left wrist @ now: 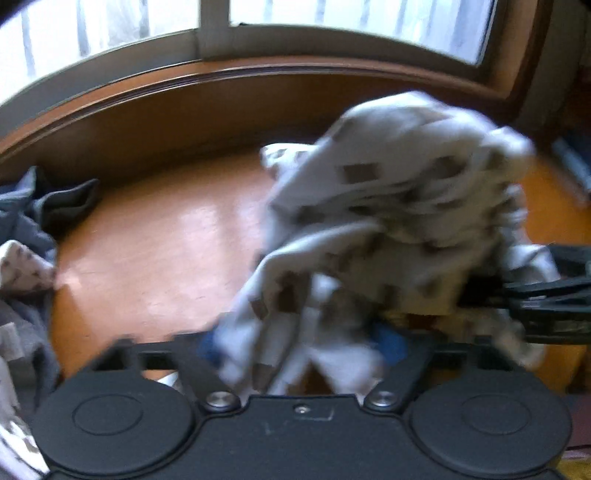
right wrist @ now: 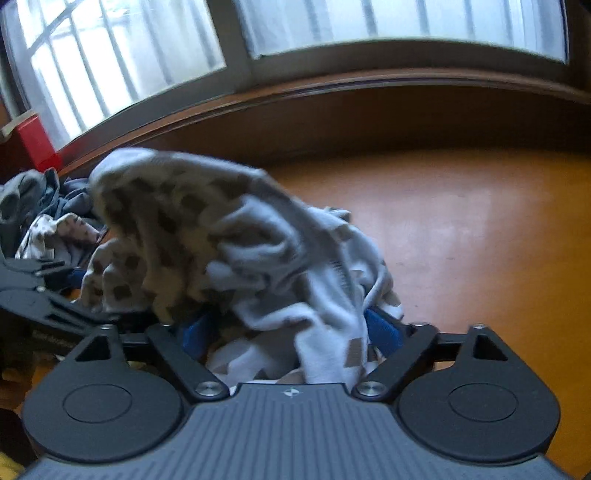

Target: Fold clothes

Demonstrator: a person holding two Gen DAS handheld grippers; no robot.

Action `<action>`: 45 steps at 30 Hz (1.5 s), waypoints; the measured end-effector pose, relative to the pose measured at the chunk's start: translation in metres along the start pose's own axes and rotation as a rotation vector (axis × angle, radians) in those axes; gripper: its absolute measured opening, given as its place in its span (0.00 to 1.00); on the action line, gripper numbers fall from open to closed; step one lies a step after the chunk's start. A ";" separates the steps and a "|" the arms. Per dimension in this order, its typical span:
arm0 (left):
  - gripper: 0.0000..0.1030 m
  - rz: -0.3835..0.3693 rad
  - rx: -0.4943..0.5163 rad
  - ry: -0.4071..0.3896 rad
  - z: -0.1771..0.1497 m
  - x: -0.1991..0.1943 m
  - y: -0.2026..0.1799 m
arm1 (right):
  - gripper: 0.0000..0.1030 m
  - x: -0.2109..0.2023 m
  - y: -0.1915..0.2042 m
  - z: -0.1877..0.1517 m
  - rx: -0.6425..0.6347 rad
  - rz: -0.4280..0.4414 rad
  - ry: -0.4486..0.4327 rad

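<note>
A white garment with brown squares [left wrist: 399,206] lies bunched in a blurred heap on the orange floor, and both grippers reach into it. In the left wrist view the cloth is packed between the blue pads [left wrist: 391,343] of my left gripper [left wrist: 301,343], which is shut on it. My right gripper [left wrist: 476,295] enters the same heap from the right. In the right wrist view the garment [right wrist: 229,236] drapes over my right gripper [right wrist: 288,328] and fills the space between its blue pads [right wrist: 380,328]; whether they press on it I cannot tell. My left gripper [right wrist: 74,291] shows at the left edge.
A pile of grey and patterned clothes [left wrist: 26,229] [right wrist: 40,206] lies at the left. The glossy wooden floor [left wrist: 166,240] runs to a wooden skirting under a window [left wrist: 295,14]. A red box [right wrist: 37,140] stands by the window, and a dark object [left wrist: 572,166] lies far right.
</note>
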State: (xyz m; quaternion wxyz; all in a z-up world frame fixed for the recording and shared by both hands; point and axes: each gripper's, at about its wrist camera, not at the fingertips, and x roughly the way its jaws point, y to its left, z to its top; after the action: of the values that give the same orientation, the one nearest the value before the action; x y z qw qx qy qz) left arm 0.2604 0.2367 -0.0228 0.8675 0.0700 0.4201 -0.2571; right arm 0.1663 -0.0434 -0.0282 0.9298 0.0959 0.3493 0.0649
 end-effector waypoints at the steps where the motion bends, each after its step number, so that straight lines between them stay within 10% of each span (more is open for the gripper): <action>1: 0.28 0.023 -0.003 -0.011 0.003 -0.003 -0.001 | 0.48 -0.002 0.001 0.000 0.012 0.003 -0.010; 8: 0.22 0.197 -0.051 -0.187 0.034 -0.046 -0.012 | 0.28 -0.057 -0.029 0.023 0.076 -0.096 -0.243; 20: 0.23 0.116 0.247 -0.452 0.160 -0.048 -0.156 | 0.27 -0.206 -0.149 0.082 0.053 -0.406 -0.641; 29: 0.72 0.090 0.393 -0.444 0.265 0.015 -0.249 | 0.28 -0.267 -0.204 0.093 0.028 -0.672 -0.765; 33: 0.82 0.141 0.404 -0.291 0.237 0.050 -0.239 | 0.31 -0.259 -0.194 0.063 0.009 -0.578 -0.681; 37: 0.84 0.241 0.442 -0.053 0.180 0.095 -0.211 | 0.68 -0.204 -0.171 0.029 0.063 -0.206 -0.397; 39: 0.84 0.250 0.430 0.031 0.153 0.109 -0.189 | 0.69 -0.165 -0.146 0.013 0.033 -0.029 -0.239; 45: 0.88 0.204 0.273 0.092 0.114 0.092 -0.127 | 0.70 -0.131 -0.081 0.001 -0.242 0.085 -0.131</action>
State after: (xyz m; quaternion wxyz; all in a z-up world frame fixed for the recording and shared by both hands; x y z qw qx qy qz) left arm 0.3226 0.0532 -0.0088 0.8513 0.2413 0.4112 -0.2189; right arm 0.0732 -0.1466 0.0379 0.9518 0.0020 0.2733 0.1394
